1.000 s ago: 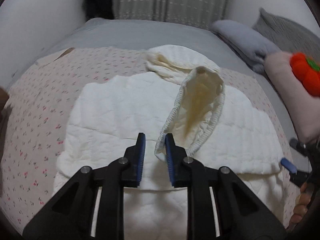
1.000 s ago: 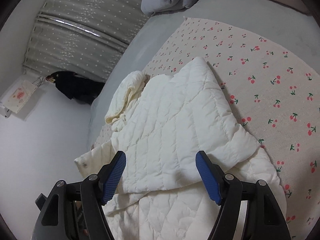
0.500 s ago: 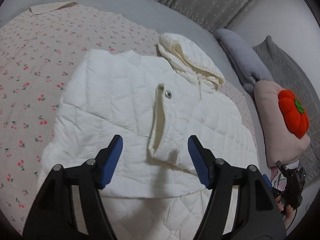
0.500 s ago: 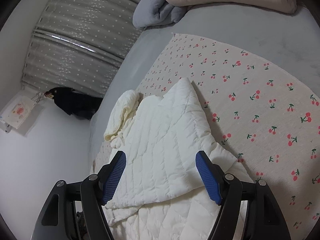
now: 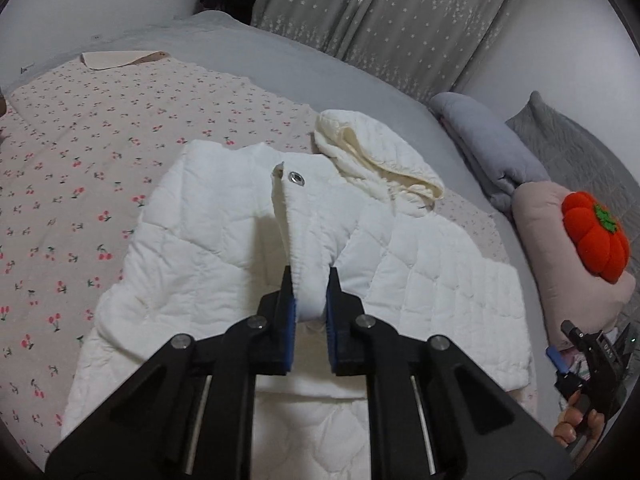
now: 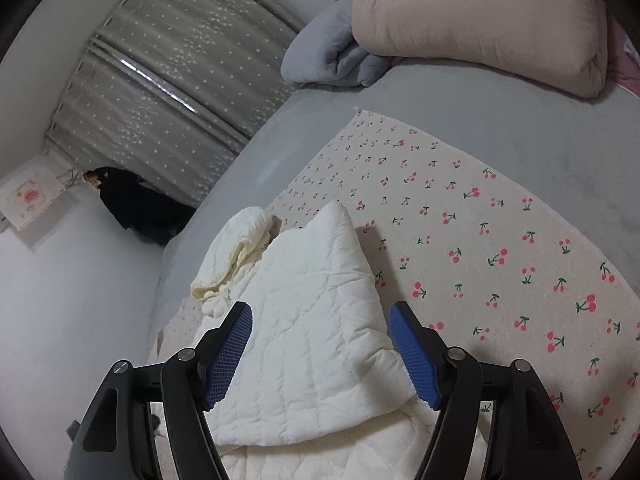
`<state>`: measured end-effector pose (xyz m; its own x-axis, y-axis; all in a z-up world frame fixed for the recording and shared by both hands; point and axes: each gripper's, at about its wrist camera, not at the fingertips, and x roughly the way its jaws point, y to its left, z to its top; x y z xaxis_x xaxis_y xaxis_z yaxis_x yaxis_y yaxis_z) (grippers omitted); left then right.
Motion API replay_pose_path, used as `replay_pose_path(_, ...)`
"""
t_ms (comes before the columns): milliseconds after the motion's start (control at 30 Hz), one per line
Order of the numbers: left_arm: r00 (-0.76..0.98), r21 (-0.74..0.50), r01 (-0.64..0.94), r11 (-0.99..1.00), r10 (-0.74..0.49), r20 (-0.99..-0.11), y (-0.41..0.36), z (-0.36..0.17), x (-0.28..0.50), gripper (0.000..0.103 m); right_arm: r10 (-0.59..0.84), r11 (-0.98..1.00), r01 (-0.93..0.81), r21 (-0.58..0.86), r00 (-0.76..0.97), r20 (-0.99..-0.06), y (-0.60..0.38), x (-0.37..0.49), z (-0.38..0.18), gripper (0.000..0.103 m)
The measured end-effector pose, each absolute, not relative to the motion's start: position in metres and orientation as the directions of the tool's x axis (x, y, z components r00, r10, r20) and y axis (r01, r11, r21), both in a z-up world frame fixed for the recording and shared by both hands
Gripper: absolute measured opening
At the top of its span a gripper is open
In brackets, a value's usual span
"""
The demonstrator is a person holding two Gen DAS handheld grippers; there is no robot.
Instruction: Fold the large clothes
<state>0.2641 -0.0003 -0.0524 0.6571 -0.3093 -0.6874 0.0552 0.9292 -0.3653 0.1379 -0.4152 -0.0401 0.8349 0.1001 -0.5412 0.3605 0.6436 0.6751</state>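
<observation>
The white quilted hooded jacket (image 5: 224, 248) lies spread on the cherry-print cotton cover (image 5: 68, 148) of the grey bed (image 5: 320, 68), filling the middle of the left wrist view, with its cream-lined hood (image 5: 376, 160) bunched at about 1 o'clock from the garment's centre. The left tool (image 5: 310, 304) is clamped on the cuffed sleeve end (image 5: 300, 240) of the jacket, its blue-padded fingers (image 5: 289, 320) pressing the fabric from both sides; the sleeve rises away from the tool toward 12 o'clock and carries a round metal snap button (image 5: 297, 177) near its far tip. At 3 o'clock a folded grey blanket (image 5: 488, 152) lies beside a pale pink pillow (image 5: 560, 272), on which sits an orange pumpkin-shaped plush (image 5: 596, 236). The right tool (image 6: 322, 350) hangs with its fingers spread wide and gripping nothing, just above a folded quilted panel of the jacket (image 6: 316, 320), whose hood (image 6: 236, 256) lies toward 11 o'clock. Bare cherry-print cover (image 6: 500, 260) stretches toward 3 o'clock of that panel. Star-patterned grey curtains (image 6: 172, 80) hang at 11 o'clock behind the bed, with a dark garment (image 6: 136, 208) below them against the white wall.
</observation>
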Motion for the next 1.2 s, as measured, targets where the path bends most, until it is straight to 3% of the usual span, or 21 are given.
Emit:
replay_pose_path(33,0.655,-0.35,0.041,0.936,-0.289,-0.698,0.002,-0.059,0.264,0.015,0.093,0.684,0.352,0.639,0.827,-0.555,-0.406,0.145,-0.04,0.039)
replay_pose_path(133,0.633,-0.312,-0.007,0.95,-0.237,-0.737,0.008,-0.085,0.267,0.015,0.068,0.781,0.325,0.534,0.805,-0.589,-0.383,0.165,-0.044,0.017)
replay_pose_path(267,0.613,-0.258,-0.022,0.966,-0.191,-0.766,0.012,-0.105,0.275,0.017,-0.004,0.855,0.358,0.376,0.729,-0.684,-0.364,0.192,-0.071,0.011)
replay_pose_path(333,0.598,-0.229,-0.017,0.973,-0.173,-0.783,0.011,-0.114,0.276,0.017,-0.005,0.861,0.387,0.33,0.656,-0.755,-0.363,0.205,-0.097,0.003)
replay_pose_path(467,0.59,-0.197,-0.016,0.98,-0.15,-0.793,0.008,-0.116,0.278,0.018,-0.014,0.873,0.382,0.305,0.644,-0.765,-0.363,0.211,-0.114,0.002)
replay_pose_path(567,0.586,-0.195,-0.006,0.981,-0.155,-0.796,0.01,-0.109,0.276,0.021,0.027,0.86,0.369,0.354,0.659,-0.752,-0.369,0.206,-0.109,0.007)
replay_pose_path(600,0.585,-0.198,-0.003,0.98,-0.158,-0.796,0.01,-0.105,0.274,0.025,0.053,0.846,0.366,0.387,0.665,-0.745,-0.373,0.204,-0.105,0.009)
replay_pose_path(700,0.599,-0.226,-0.007,0.974,-0.177,-0.781,0.019,-0.089,0.269,0.053,0.101,0.813,0.348,0.466,0.704,-0.703,-0.386,0.19,-0.087,0.014)
replay_pose_path(733,0.617,-0.24,-0.007,0.971,-0.185,-0.765,0.023,-0.082,0.265,0.057,0.098,0.812,0.342,0.473,0.719,-0.688,-0.388,0.184,-0.079,0.015)
replay_pose_path(1000,0.677,-0.279,0.191,0.941,-0.332,-0.656,0.01,-0.058,0.242,0.059,0.084,0.868,0.277,0.413,0.737,-0.67,-0.368,0.161,-0.047,0.017)
replay_pose_path(1200,0.572,-0.234,0.248,0.94,-0.337,-0.748,-0.003,-0.096,0.246,0.059,0.139,0.873,0.27,0.407,0.662,-0.737,-0.359,0.159,-0.074,0.017)
